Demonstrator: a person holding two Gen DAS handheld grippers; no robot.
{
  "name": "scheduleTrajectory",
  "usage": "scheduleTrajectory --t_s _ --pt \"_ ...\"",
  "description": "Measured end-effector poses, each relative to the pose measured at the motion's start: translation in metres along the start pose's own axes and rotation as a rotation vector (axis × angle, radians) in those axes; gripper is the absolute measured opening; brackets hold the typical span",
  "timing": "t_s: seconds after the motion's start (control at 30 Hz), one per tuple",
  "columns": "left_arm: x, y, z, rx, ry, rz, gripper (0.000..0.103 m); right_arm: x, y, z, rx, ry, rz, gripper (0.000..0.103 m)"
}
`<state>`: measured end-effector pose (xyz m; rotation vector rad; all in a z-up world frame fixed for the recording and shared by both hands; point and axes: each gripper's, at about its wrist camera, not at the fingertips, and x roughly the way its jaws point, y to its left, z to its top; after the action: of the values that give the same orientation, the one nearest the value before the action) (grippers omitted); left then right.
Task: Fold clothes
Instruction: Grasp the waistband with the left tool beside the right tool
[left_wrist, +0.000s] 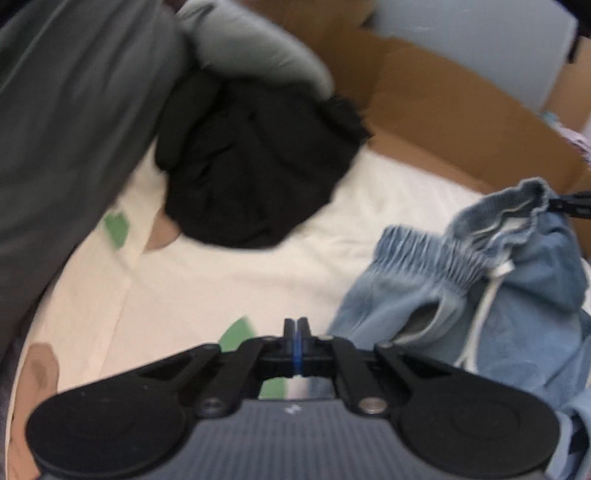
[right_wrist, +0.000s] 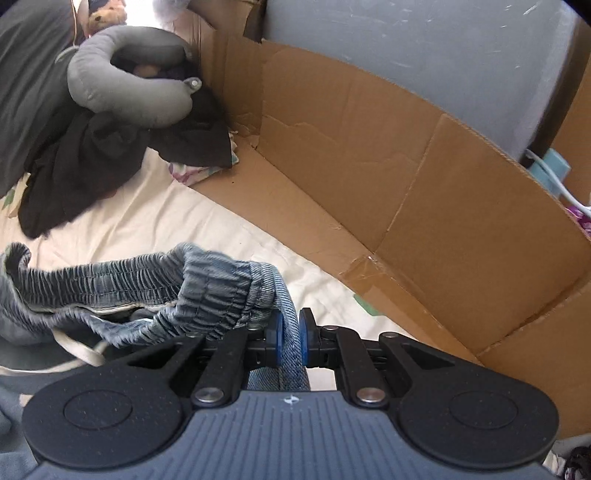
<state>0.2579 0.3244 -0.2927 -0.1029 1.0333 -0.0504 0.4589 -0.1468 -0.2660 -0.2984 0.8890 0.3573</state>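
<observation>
Light blue denim shorts (left_wrist: 491, 280) with an elastic waistband and a white drawstring lie bunched at the right of the left wrist view. My right gripper (right_wrist: 291, 334) is shut on the waistband edge of the shorts (right_wrist: 207, 284), lifting it off the cream sheet (right_wrist: 155, 221). The tip of that gripper (left_wrist: 570, 206) shows at the far right of the left wrist view, pinching the waistband. My left gripper (left_wrist: 296, 326) is shut with nothing between its fingers, hovering over the sheet (left_wrist: 229, 280) just left of the shorts.
A black garment (left_wrist: 251, 166) is heaped at the back, with a grey neck pillow (right_wrist: 125, 77) on it and dark grey cloth (left_wrist: 66, 122) to the left. A flattened cardboard wall (right_wrist: 406, 177) runs along the back and right of the sheet.
</observation>
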Motion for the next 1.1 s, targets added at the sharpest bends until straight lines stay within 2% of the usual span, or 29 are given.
scheduleTrajectory --t_s 0.07,0.17,0.23,0.3,0.33,0.63,0.8,0.9,0.97,1.03,1.1 --pt "0.006 -0.002 0.009 0.017 0.019 -0.002 0.002 0.011 -0.003 0.003 -0.006 0.009 0.012 0.008" --pt "0.01 -0.016 0.024 0.071 0.017 -0.012 0.013 0.027 -0.01 0.005 0.005 0.026 0.045 0.008" --pt "0.013 -0.025 0.033 0.09 0.019 -0.038 0.023 0.036 -0.014 0.008 0.009 0.039 0.067 0.008" --pt "0.018 -0.035 0.036 0.099 0.033 -0.07 0.043 0.042 -0.015 0.009 -0.004 0.049 0.085 0.008" --pt "0.023 -0.04 0.036 0.107 0.043 -0.072 0.045 0.045 -0.016 0.01 -0.013 0.053 0.093 0.008" --pt "0.067 -0.055 0.028 0.112 0.121 -0.089 0.046 0.071 -0.02 0.004 -0.06 0.102 0.141 0.009" --pt "0.081 -0.063 0.024 0.182 0.114 -0.114 0.045 0.087 -0.013 0.005 -0.119 0.16 0.143 0.01" --pt "0.099 -0.062 0.017 0.154 0.153 -0.181 0.045 0.098 -0.01 0.007 -0.145 0.196 0.146 0.01" --pt "0.108 -0.06 0.013 0.128 0.156 -0.205 0.045 0.105 -0.008 0.009 -0.145 0.218 0.147 0.011" --pt "0.11 -0.059 0.009 0.088 0.127 -0.215 0.043 0.11 -0.003 0.009 -0.147 0.228 0.134 0.011" --pt "0.102 -0.058 0.004 0.053 0.087 -0.203 0.032 0.115 0.001 0.01 -0.149 0.238 0.121 0.012"
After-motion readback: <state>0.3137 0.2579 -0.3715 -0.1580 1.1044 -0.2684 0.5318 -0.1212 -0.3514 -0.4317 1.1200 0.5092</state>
